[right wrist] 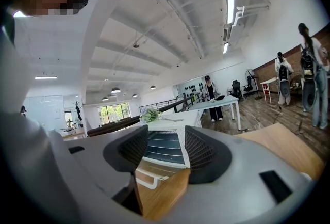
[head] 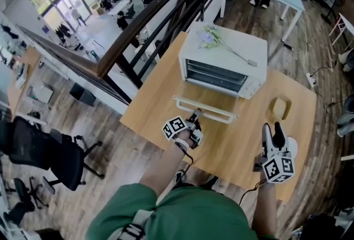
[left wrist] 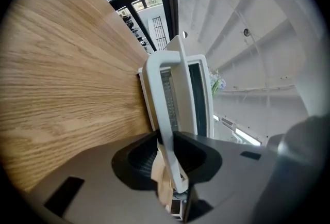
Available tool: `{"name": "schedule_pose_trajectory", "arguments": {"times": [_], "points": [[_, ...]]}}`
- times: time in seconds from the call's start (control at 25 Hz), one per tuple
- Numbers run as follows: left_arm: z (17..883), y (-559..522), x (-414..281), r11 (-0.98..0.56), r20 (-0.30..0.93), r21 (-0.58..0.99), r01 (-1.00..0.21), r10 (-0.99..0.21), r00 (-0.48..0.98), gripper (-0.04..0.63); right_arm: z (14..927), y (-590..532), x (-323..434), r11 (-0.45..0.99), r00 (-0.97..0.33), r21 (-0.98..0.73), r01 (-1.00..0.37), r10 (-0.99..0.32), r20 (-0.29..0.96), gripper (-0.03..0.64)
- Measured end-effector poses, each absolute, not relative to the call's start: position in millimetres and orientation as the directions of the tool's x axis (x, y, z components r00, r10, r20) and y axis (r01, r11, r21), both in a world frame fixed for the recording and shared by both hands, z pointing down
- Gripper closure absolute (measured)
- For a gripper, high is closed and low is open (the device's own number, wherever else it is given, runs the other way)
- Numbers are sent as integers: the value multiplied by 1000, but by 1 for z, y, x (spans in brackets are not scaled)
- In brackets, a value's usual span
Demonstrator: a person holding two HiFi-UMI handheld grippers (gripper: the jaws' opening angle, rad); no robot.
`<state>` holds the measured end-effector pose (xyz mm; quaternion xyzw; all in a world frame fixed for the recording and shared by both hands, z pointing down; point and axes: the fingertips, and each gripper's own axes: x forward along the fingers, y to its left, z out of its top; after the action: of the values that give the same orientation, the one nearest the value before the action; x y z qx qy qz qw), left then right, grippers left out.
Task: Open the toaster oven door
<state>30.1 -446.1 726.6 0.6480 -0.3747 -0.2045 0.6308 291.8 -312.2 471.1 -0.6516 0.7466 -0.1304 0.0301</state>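
Toaster oven door (head: 206, 99) lies folded down flat, with my left gripper (head: 194, 116) clamped on its handle (head: 218, 115).

In the left gripper view both pads pinch the one white bar handle, which runs straight up the middle of the frame. My right gripper (head: 272, 132) stands open with nothing between its jaws, at the lower right of the head view, over the table (head: 232, 147). The single door, a glass pane in a white frame, sits level just in front of the one white toaster oven (head: 224, 62) at frame centre, wood showing through the glass and the wire racks exposed. One sprig of flowers (head: 210, 37) rests on the oven's top.
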Motion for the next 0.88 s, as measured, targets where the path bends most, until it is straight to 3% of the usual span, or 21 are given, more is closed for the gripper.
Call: {"name": "schedule_pose_trajectory", "arguments": {"times": [0.88], "points": [[815,-408,11,212,387,915,-344,-705,594,495,469,-300,300,88,-117,-222,-971,-986,118,380]]}}
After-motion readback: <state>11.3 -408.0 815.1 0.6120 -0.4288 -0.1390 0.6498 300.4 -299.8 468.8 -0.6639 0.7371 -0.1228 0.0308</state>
